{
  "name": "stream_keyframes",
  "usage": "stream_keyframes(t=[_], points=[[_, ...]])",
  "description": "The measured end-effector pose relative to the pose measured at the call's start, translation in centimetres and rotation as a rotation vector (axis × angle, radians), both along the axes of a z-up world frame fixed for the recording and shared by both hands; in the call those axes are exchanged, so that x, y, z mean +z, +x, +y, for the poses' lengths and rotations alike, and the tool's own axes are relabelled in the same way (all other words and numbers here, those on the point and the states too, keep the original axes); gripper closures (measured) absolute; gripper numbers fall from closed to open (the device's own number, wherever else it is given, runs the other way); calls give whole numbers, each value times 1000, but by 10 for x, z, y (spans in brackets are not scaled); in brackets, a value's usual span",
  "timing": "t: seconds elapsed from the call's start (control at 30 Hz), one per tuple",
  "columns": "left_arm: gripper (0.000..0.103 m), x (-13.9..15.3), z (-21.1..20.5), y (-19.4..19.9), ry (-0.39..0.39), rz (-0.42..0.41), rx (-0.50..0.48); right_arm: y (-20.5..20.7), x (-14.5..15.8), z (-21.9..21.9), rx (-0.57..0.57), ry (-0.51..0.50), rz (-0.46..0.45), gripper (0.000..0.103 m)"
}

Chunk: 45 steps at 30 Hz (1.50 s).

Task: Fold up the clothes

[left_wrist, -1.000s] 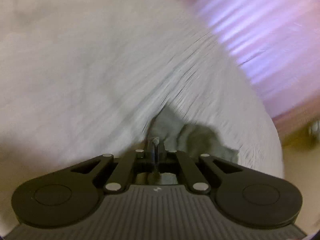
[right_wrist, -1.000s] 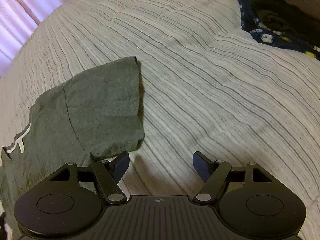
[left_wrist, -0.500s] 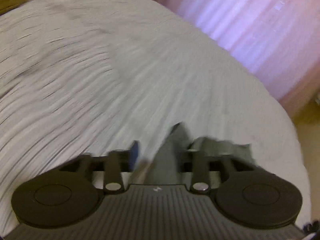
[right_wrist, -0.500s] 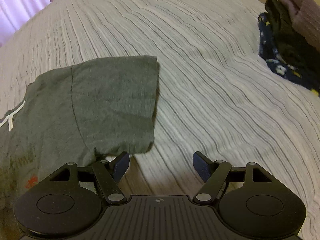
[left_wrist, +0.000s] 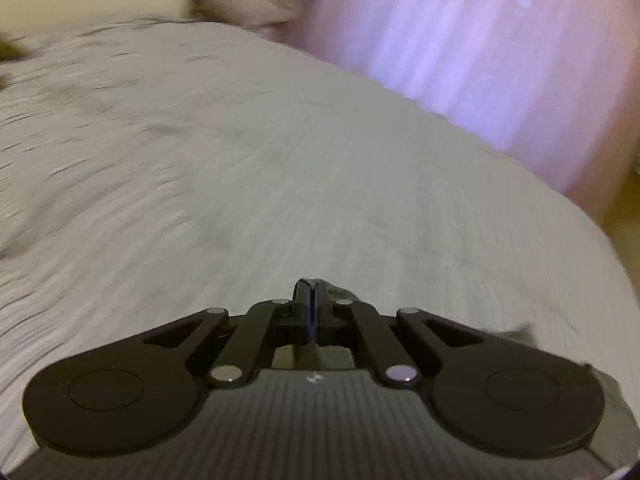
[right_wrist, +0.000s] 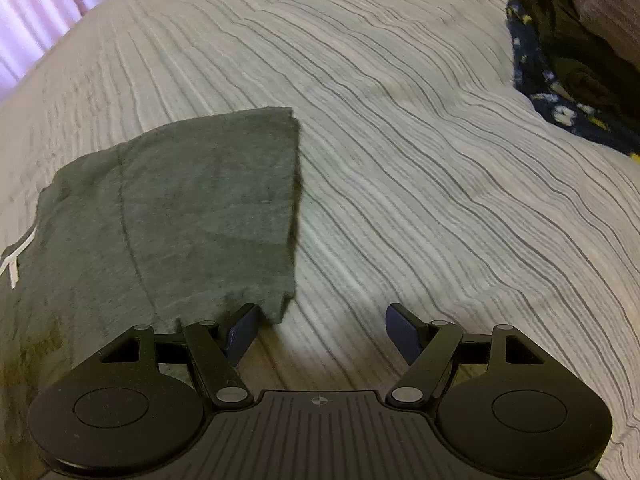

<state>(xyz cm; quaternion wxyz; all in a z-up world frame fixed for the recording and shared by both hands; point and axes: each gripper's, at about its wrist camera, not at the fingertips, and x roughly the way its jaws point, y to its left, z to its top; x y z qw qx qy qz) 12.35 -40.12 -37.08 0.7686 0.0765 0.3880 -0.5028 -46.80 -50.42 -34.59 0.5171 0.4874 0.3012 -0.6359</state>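
Note:
A grey-green T-shirt (right_wrist: 172, 216) lies spread on the striped white bedspread (right_wrist: 400, 160), its short sleeve pointing away from me, a white neck label at the far left. My right gripper (right_wrist: 322, 326) is open and empty just above the bedspread, its left finger (right_wrist: 240, 330) at the sleeve's near hem. In the blurred left wrist view my left gripper (left_wrist: 310, 292) is shut on a thin fold of the same grey-green cloth (left_wrist: 516, 332), which trails off to the lower right behind the gripper body.
A pile of dark clothes, one navy with a flower print (right_wrist: 560, 80), lies at the bedspread's far right under a person's sleeve. A pink curtain (left_wrist: 480, 60) hangs beyond the bed's far edge. The bedspread (left_wrist: 240, 180) stretches ahead of the left gripper.
My left gripper opened half a second ago with cloth between its fingers and is now shut on the cloth, swinging its view over the bed. My right gripper has shifted slightly, staying open.

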Motion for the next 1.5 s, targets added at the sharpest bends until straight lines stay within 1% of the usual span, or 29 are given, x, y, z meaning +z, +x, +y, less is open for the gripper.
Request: stream_keyframes(t=[0.03,0.1,0.13,0.2,0.27,0.3,0.37,0.47,0.53,0.57,0.6,0.63,0.67,0.73,0.77,0.8,0.87,0.9,0.97,1.03,1.1,1.13,1.17,1.2,1.27,1.33,1.37,1.43,1.5], points=[[103,-12,-2,2,74,-19,0,1,-2,-1,1,4,4,29],[100,-24,-3,3,138,-30,3,6,-3,-5,11,6,24,29],[96,-22,-2,3,124,-24,30,7,-3,-6,25,5,32,29],[93,-15,-1,2,85,-8,90,10,0,-10,56,-2,52,29],[83,-1,10,8,8,37,186,10,3,-14,84,-13,74,29],[82,7,15,12,-24,62,218,10,5,-16,91,-21,89,29],[82,18,17,12,-45,98,175,10,13,-21,102,-57,102,29],[83,24,21,-14,-41,101,-44,15,25,-27,149,-148,102,29],[86,17,15,-41,32,51,-205,30,26,-28,248,-194,107,29],[89,11,13,-53,73,27,-255,37,26,-29,300,-216,110,29],[90,7,15,-62,98,15,-260,47,22,-31,359,-217,112,30],[90,5,23,-64,105,39,-229,56,18,-31,405,-207,122,30],[90,3,32,-64,109,67,-193,59,16,-28,421,-207,126,30],[88,1,57,-53,103,171,-29,63,14,-20,445,-212,132,30],[81,-1,68,-50,100,230,34,61,13,-16,423,-202,117,30],[79,-3,79,-47,97,289,94,56,10,-12,381,-181,87,30],[78,-8,100,-40,90,406,214,41,3,-2,291,-133,24,30],[78,-12,106,-38,67,473,261,35,0,2,247,-115,0,30],[75,-21,110,-37,23,562,307,22,-5,9,152,-92,-60,30],[75,-32,107,-38,5,635,326,11,-7,14,74,-84,-115,30],[85,-38,104,-41,8,668,326,4,-9,16,26,-79,-143,30],[103,-37,105,-44,16,655,315,1,-8,15,15,-79,-152,30],[102,-35,105,-47,25,639,302,0,-8,15,8,-79,-157,30],[102,-29,109,-52,22,588,290,-2,-7,16,3,-80,-159,30],[102,-11,114,-62,10,439,226,-6,-6,16,-3,-82,-157,30],[101,0,113,-77,34,273,119,-8,-6,18,-6,-81,-153,30],[99,-1,110,-79,69,224,76,-10,-7,20,-7,-79,-155,30],[93,-16,105,-84,171,160,21,-11,-7,22,-8,-80,-150,30],[94,-20,107,-81,177,158,16,-12,-7,23,-9,-81,-144,30]])
